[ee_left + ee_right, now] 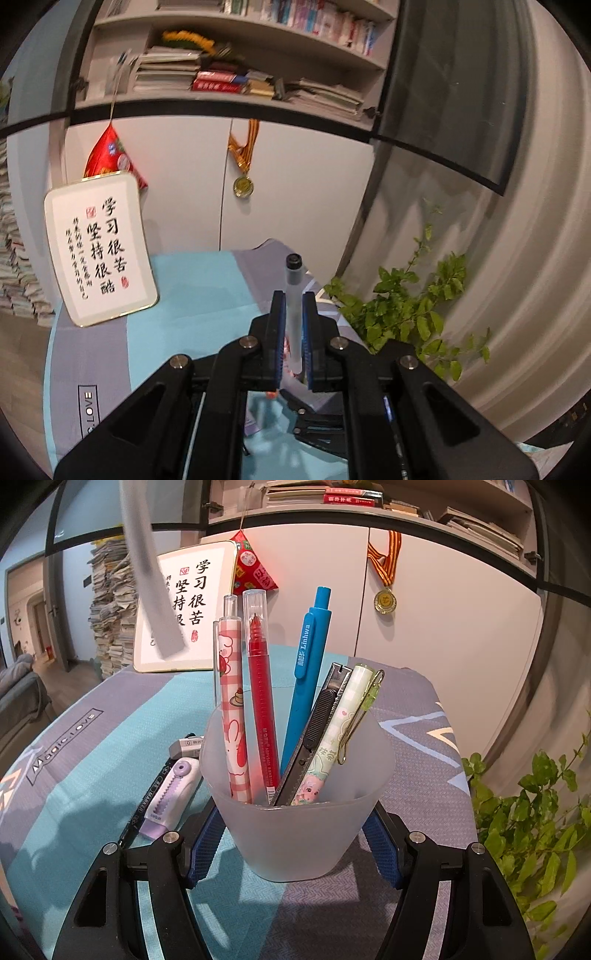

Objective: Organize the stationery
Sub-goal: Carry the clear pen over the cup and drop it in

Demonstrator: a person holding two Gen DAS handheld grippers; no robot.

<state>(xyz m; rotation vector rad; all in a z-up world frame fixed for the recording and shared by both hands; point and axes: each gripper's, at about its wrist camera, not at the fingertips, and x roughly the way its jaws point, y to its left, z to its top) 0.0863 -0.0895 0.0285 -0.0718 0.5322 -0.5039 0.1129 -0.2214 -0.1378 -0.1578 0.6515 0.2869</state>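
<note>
Left gripper (294,295): squeezed tight on a frosted grey pen (294,306), held up in the air above the table (207,280).
Grey pen: stood upright between the blue pads (277,325), its black tip poking out past them.
Right gripper (295,834): its two jaws hugged the frosted cup (295,834) from both sides, pads touching the cup's walls.
Cup: sat on the table near its middle, right between the right gripper's jaws.
In the cup: a pink checked pen (232,709), a red pen (260,690), a blue pen (304,672), a box cutter (314,734) and a green pen (332,734), all leaning.
Beside the cup: a purple correction tape (168,797), an eraser (186,746) and a black marker (142,808), on the table to the cup's left.
</note>
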